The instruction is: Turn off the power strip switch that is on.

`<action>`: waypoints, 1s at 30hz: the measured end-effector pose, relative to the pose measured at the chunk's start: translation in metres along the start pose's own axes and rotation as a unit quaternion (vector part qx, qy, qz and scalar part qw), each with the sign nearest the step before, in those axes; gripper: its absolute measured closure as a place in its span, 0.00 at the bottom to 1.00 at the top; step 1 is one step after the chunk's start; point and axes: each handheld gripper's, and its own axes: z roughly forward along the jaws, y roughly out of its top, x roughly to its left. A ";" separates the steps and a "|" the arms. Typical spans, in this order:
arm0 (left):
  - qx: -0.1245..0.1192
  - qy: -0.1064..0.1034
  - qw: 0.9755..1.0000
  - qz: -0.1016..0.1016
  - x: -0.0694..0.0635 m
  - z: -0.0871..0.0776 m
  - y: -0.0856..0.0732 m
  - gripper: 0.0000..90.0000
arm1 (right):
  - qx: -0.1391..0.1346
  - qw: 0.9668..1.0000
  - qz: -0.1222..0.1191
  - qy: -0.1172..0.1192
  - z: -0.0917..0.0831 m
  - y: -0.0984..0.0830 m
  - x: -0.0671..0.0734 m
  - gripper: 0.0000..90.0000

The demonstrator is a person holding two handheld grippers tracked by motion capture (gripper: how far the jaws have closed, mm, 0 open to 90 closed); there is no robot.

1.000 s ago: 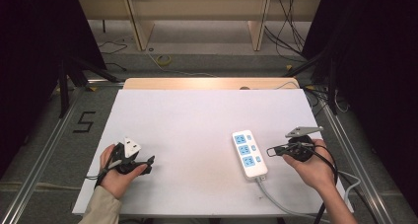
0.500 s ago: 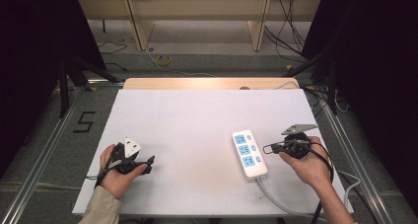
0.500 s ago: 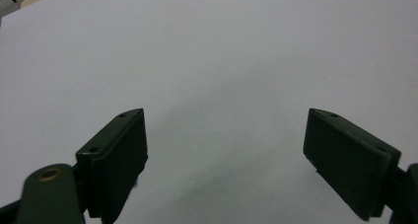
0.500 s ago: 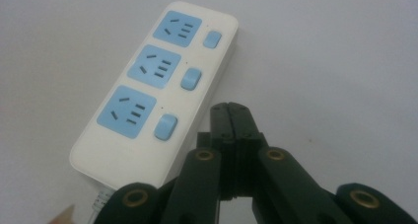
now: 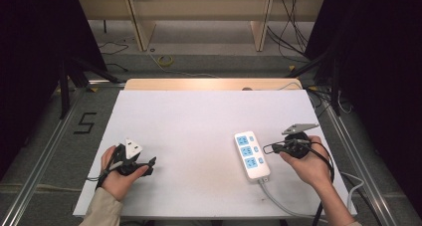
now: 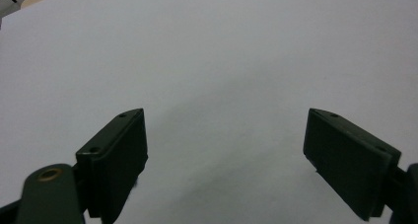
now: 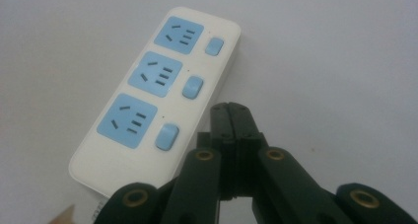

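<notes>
A white power strip (image 5: 251, 155) with three blue sockets and blue switches lies at the right of the white table (image 5: 199, 121). My right gripper (image 5: 267, 148) hovers just right of it, jaws pressed together with nothing between them. In the right gripper view the shut tips (image 7: 231, 110) sit beside the strip (image 7: 157, 100), near its lowest switch. My left gripper (image 5: 144, 163) rests at the front left in a hand. Its jaws stand wide apart (image 6: 226, 116) over bare table. A small white piece (image 5: 132, 147) shows at that gripper's top; I cannot tell what it is.
The strip's white cable (image 5: 278, 203) runs off toward the table's front right edge. A wooden board (image 5: 209, 83) borders the table's far edge. Dark cables trail from the right gripper over the hand (image 5: 311, 169).
The right gripper has shifted slightly toward the power strip, still shut. The left hand and its gripper have stayed put.
</notes>
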 end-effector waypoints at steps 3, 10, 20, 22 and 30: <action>0.000 0.000 1.000 0.000 0.000 0.000 0.000 0.18 | 0.001 1.000 0.002 0.000 0.000 0.001 0.000 1.00; -0.001 -0.001 1.000 0.000 0.000 0.000 0.000 0.18 | 0.001 1.000 -0.001 0.000 0.002 0.002 0.001 1.00; -0.001 -0.001 1.000 0.001 0.000 0.000 0.000 0.18 | 0.003 1.000 0.000 0.000 0.005 0.005 0.001 1.00; -0.001 -0.001 1.000 0.001 0.000 0.000 0.000 0.18 | 0.004 1.000 -0.001 0.001 0.006 0.006 0.002 1.00; -0.001 -0.001 1.000 0.001 0.000 0.000 0.000 0.18 | 0.007 1.000 -0.001 0.000 0.008 0.009 0.002 1.00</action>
